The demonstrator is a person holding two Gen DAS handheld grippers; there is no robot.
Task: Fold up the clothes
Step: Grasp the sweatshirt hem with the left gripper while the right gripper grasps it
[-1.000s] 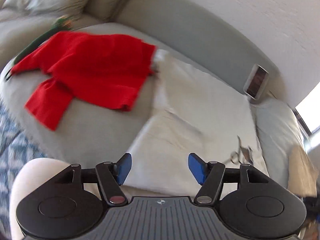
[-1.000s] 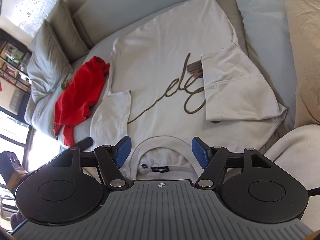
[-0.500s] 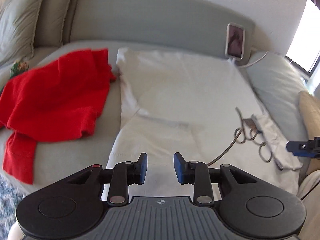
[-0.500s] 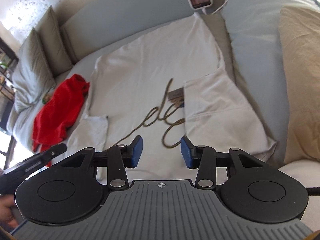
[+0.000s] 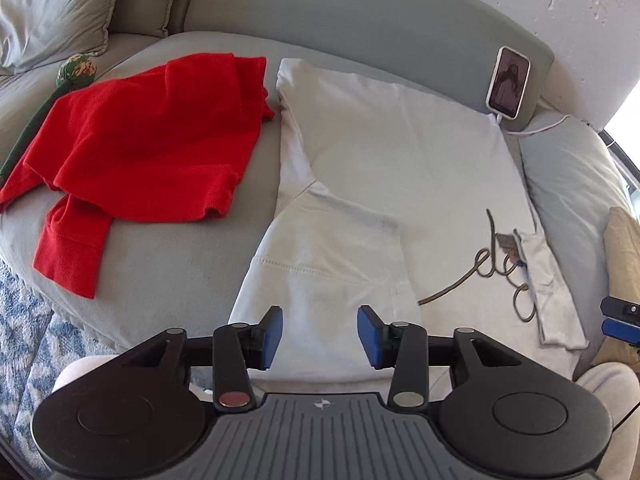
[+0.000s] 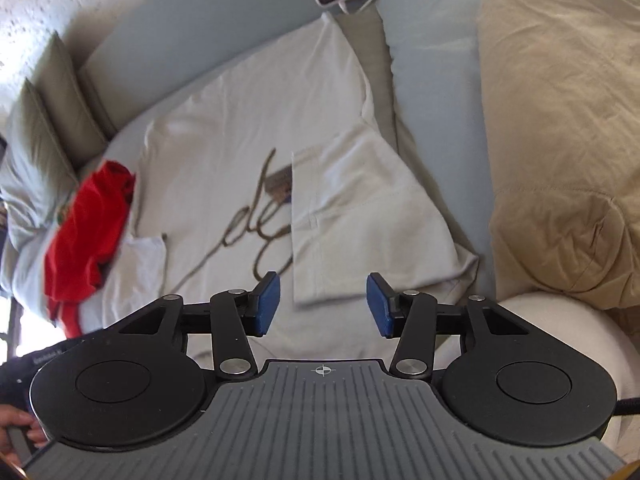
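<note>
I have the white T-shirt [image 5: 400, 168] spread flat on the sofa seat [image 5: 168, 264], collar end toward the front edge where I stand and hem up against the backrest, with both sleeves already turned in over the body, so I judge I am at the point of taking the near end to fold the shirt in half lengthwise. My left tongs [image 5: 319, 333] hover over the folded-in left sleeve [image 5: 332, 256] near the front edge, jaws apart and holding nothing; my right tongs [image 6: 323, 305] hover over the near corner of the right sleeve [image 6: 360, 208], also parted and empty. The right view is somewhat smeared, so I cannot be sure how close those pads are to the cloth. Next, I think, each pair should drop to the shoulders, pinch through sleeve and body together, and carry the near end toward the backrest. The red garment [image 5: 140, 152] lies crumpled beside the shirt toward the seat's left end, waiting its turn
</note>
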